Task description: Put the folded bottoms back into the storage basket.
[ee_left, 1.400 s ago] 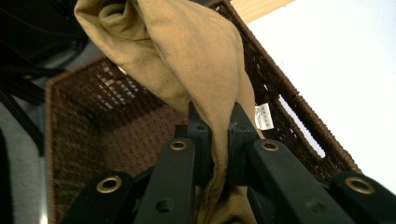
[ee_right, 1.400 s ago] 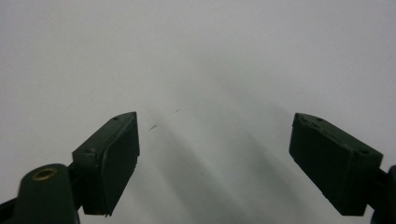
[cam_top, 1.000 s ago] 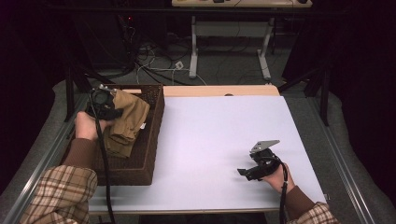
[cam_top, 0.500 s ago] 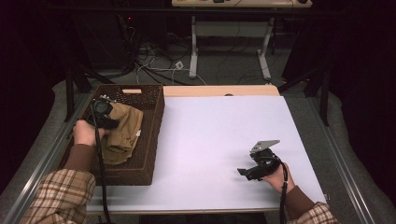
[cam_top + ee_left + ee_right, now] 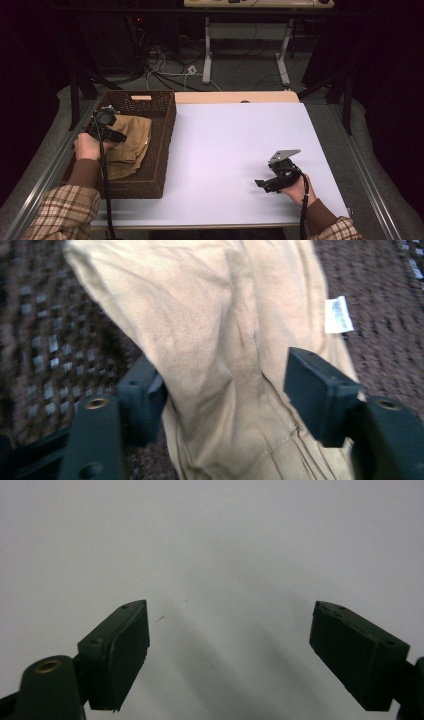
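I see the cloth point(image 5: 220, 355) tan, folded, creased, small white tag at one edge | it lies inside the basket point(image 5: 162, 145) at the table's point(image 5: 225, 150) left | my left gripper point(image 5: 225, 390) jaws have just been opening, cloth between them, pads not pressing | my right gripper point(image 5: 230, 645) jaws apart, nothing between, over bare white table

The left gripper point(image 5: 114, 134) rests low inside a dark woven basket point(image 5: 165, 145), on folded tan cloth point(image 5: 131, 150). Well to its right, the right gripper point(image 5: 261, 183) lies on the white tabletop point(image 5: 225, 145).
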`<act>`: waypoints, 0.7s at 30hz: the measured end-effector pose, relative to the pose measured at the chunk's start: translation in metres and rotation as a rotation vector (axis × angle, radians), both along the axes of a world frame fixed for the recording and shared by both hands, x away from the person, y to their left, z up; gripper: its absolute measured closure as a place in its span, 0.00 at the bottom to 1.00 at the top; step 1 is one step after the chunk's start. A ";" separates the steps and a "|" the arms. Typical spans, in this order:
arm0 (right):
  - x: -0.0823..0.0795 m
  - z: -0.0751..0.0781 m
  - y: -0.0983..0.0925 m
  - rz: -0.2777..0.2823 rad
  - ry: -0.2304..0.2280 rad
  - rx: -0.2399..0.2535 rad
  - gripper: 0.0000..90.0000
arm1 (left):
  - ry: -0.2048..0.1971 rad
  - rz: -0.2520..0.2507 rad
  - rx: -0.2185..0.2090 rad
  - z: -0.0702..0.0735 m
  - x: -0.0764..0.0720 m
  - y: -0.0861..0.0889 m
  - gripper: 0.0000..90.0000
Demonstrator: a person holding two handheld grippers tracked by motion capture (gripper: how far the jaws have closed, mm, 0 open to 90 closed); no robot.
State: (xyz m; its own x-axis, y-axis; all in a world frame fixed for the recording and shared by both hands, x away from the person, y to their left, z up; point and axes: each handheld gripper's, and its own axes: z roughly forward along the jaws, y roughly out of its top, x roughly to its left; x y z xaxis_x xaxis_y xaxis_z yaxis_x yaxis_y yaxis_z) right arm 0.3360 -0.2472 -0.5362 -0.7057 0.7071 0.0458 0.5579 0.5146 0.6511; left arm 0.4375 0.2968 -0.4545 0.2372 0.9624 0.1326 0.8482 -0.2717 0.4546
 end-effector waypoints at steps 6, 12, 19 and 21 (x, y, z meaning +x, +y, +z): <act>0.000 0.002 -0.001 -0.003 -0.006 0.001 0.18 | -0.027 -0.019 -0.050 0.007 -0.009 0.004 0.22; 0.000 0.005 -0.002 0.005 -0.011 0.004 0.18 | -0.048 -0.092 -0.098 0.011 -0.020 -0.009 0.17; 0.000 0.008 -0.003 0.011 -0.013 0.009 0.17 | -0.081 -0.190 -0.139 0.013 -0.037 -0.031 0.15; -0.001 0.009 -0.004 0.010 -0.012 0.013 0.17 | -0.090 -0.216 -0.151 0.014 -0.042 -0.037 0.14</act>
